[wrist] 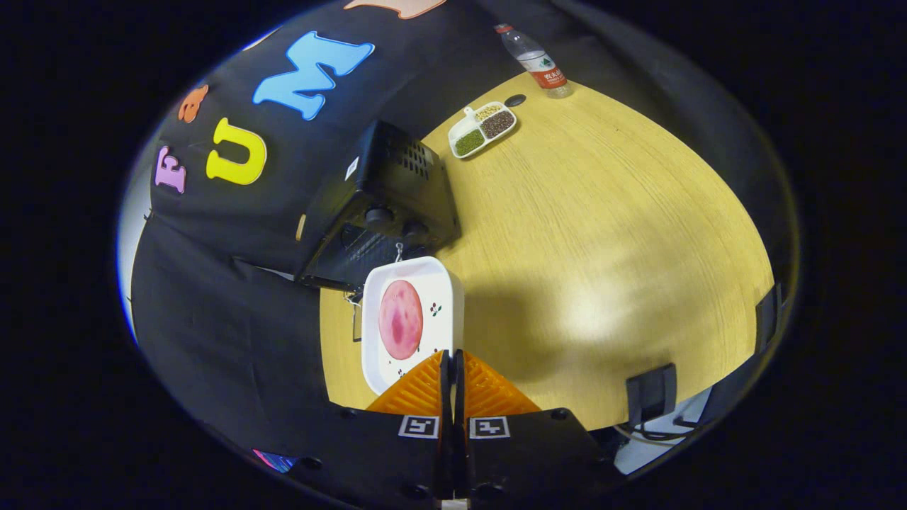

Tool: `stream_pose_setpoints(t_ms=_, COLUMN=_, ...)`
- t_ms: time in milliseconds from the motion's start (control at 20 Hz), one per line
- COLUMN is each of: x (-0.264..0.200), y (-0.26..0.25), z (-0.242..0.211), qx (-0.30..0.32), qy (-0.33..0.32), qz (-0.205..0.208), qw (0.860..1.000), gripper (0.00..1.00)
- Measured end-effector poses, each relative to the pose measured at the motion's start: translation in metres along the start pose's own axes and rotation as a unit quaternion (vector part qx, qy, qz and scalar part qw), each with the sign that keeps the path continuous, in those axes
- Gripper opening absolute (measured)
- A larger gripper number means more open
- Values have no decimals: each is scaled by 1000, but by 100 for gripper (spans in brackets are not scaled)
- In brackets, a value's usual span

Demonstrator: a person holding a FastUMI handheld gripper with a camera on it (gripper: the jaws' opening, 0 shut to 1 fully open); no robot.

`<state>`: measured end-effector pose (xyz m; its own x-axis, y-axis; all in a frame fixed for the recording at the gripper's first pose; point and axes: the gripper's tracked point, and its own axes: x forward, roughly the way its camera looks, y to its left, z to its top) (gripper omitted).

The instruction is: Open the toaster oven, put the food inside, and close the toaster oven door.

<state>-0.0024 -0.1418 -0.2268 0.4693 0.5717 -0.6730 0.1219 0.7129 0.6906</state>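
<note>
Gripper view looks down over a pale wooden table [609, 234]. At the bottom, the fingers [451, 368] are pressed together on the near rim of a white rectangular plate [443, 297], pinching its edge so the plate sticks out ahead of them, lifted and tilted. On the plate lies the food [400, 319], a round pink slice, with small printed marks beside it. Just beyond the plate's far edge stands the black toaster oven [397, 191]; its door [354, 258] hangs open toward the plate, and two knobs show on its front. Well beyond the oven, a white divided dish [483, 129] holds green, dark and pale grains in separate compartments. Farther still, a clear plastic bottle [535, 60] stands at the table's far edge.
</note>
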Motion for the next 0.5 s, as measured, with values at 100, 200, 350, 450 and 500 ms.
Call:
stream_pose_setpoints(t_ms=100, x=0, y=25, z=-15, qx=12, qy=-7, qz=20, qw=1000, gripper=2)
stream_pose_setpoints(t_ms=200, x=1, y=45, z=-30, qx=22, qy=-14, qz=36, qw=999, gripper=2)
stream_pose_setpoints(t_ms=350, x=5, y=66, z=-57, qx=32, qy=-18, qz=44, qw=998, gripper=2)
stream_pose_setpoints(t_ms=450, x=8, y=79, z=-72, qx=43, qy=-21, qz=47, qw=998, gripper=2)
stream_pose_setpoints(t_ms=500, x=7, y=89, z=-83, qx=45, qy=-20, qz=50, qw=998, gripper=2)
